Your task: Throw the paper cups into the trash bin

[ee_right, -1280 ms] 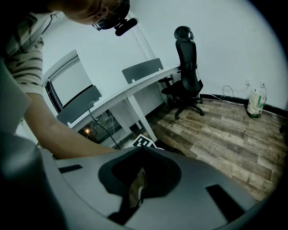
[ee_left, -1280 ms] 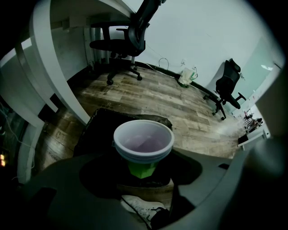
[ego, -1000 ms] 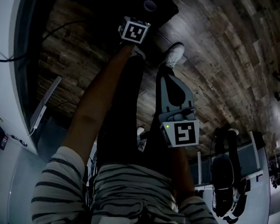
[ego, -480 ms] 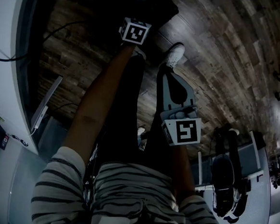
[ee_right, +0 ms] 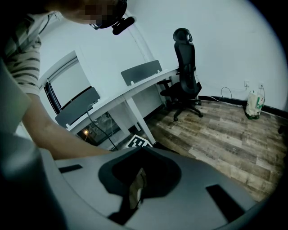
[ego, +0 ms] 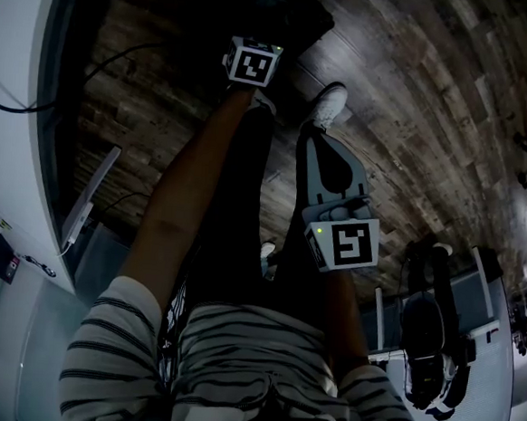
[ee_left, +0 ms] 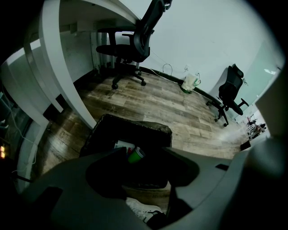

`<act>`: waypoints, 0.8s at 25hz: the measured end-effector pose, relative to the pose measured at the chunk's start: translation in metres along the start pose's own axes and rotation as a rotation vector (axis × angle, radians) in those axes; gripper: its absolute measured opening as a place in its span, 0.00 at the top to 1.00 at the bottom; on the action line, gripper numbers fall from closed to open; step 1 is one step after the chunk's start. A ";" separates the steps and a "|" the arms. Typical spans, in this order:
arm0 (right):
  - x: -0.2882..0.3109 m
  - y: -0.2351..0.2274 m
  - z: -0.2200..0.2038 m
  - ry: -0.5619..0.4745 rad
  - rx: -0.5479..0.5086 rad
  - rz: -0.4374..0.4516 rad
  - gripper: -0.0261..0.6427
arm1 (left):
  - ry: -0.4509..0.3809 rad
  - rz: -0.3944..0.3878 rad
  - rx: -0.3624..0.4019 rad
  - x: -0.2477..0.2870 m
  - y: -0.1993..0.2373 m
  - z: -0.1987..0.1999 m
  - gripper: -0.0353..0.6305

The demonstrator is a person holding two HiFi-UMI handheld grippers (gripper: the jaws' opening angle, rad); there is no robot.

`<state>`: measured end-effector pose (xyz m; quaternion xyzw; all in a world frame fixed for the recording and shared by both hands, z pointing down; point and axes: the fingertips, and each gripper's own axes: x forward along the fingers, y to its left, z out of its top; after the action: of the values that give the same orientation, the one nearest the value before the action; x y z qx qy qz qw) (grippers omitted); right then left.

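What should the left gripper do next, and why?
Probably lift the left gripper away from the trash bin: its jaws have just been closing on nothing, and the green cup already lies inside the bin.

Wood floor [ee_left: 180, 105] bears a black trash bin [ee_left: 135, 125].

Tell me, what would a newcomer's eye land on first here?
Probably the green paper cup lying in the black trash bin on the wooden floor, seen straight past the left gripper, whose open jaws hold nothing and have just been closing a little. From the head view, the black-and-white marker cubes stand out in the dim room: one above the bin, the other on the right gripper.
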<state>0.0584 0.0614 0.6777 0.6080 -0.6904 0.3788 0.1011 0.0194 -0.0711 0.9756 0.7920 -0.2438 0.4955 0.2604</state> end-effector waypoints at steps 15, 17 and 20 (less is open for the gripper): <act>-0.015 0.007 0.027 -0.025 -0.055 0.002 0.95 | -0.058 0.032 -0.023 -0.048 -0.005 0.027 0.69; -0.018 0.008 0.031 -0.029 -0.061 0.002 0.95 | -0.068 0.037 -0.026 -0.056 -0.006 0.033 0.71; -0.023 0.009 0.037 -0.033 -0.069 0.000 0.95 | -0.092 0.047 -0.026 -0.066 -0.008 0.041 0.74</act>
<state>0.0675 0.0542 0.6344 0.6104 -0.7046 0.3444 0.1107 0.0259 -0.0837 0.8990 0.8046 -0.2805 0.4612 0.2476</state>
